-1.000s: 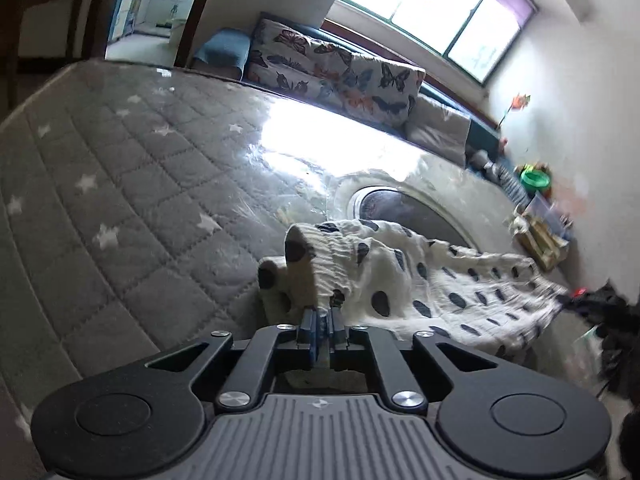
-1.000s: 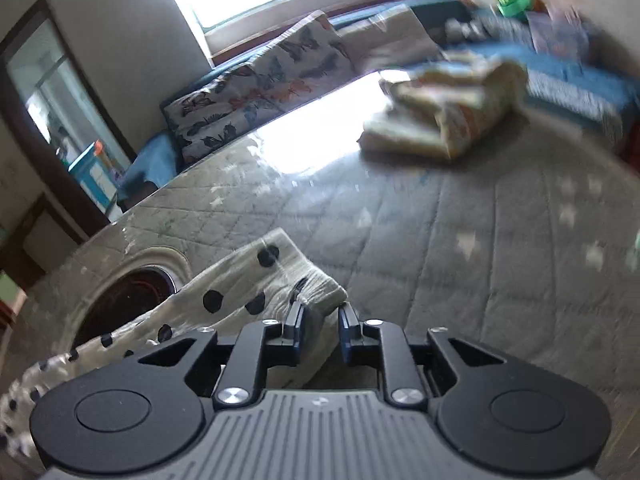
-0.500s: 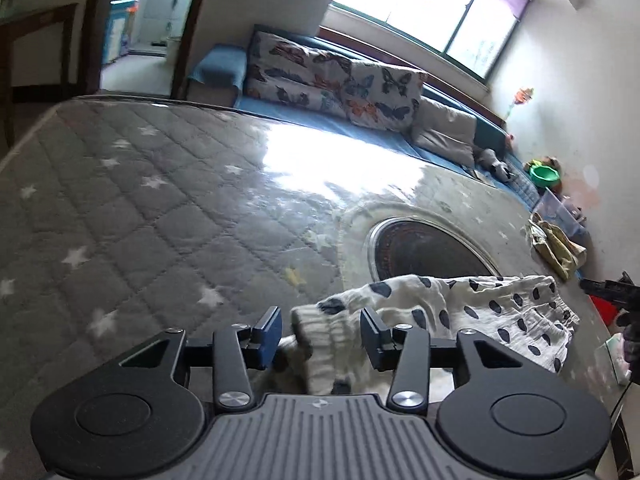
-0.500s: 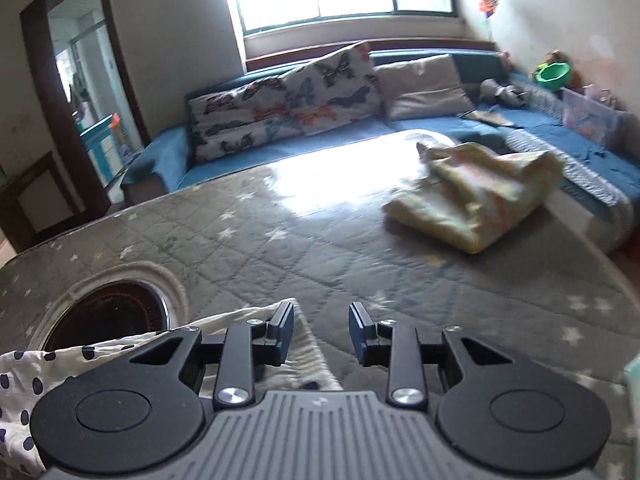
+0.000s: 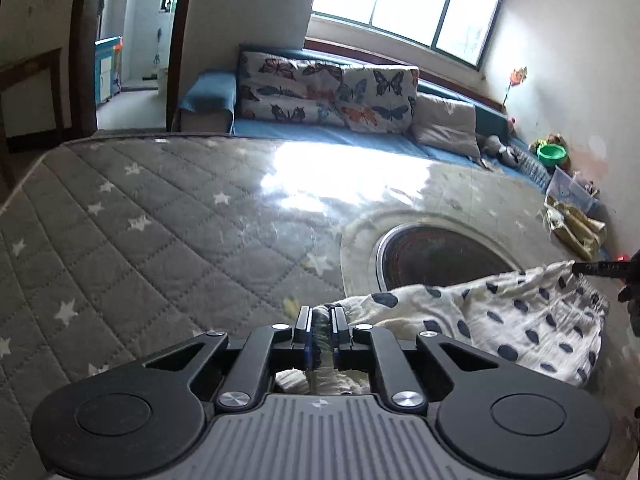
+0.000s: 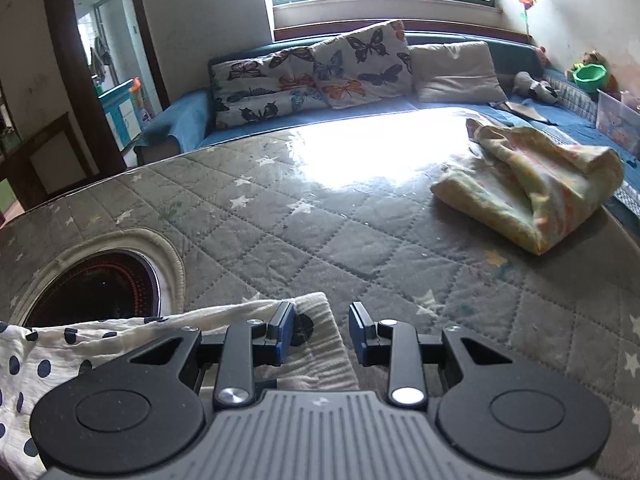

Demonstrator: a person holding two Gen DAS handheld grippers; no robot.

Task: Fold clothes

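Garment (image 5: 500, 320), white with dark dots, lies on a grey quilted mat (image 5: 160, 240), its long axis running from the left gripper (image 5: 320, 330) across to the right gripper (image 6: 322, 330). The left fingers are pinched tight on one bunched end. The right fingers are spread apart over the other end, gripping nothing.

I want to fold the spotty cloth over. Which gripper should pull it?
Left, probably. The left gripper is already shut on the cloth, while the right gripper is open, with the cloth's edge by one finger only.
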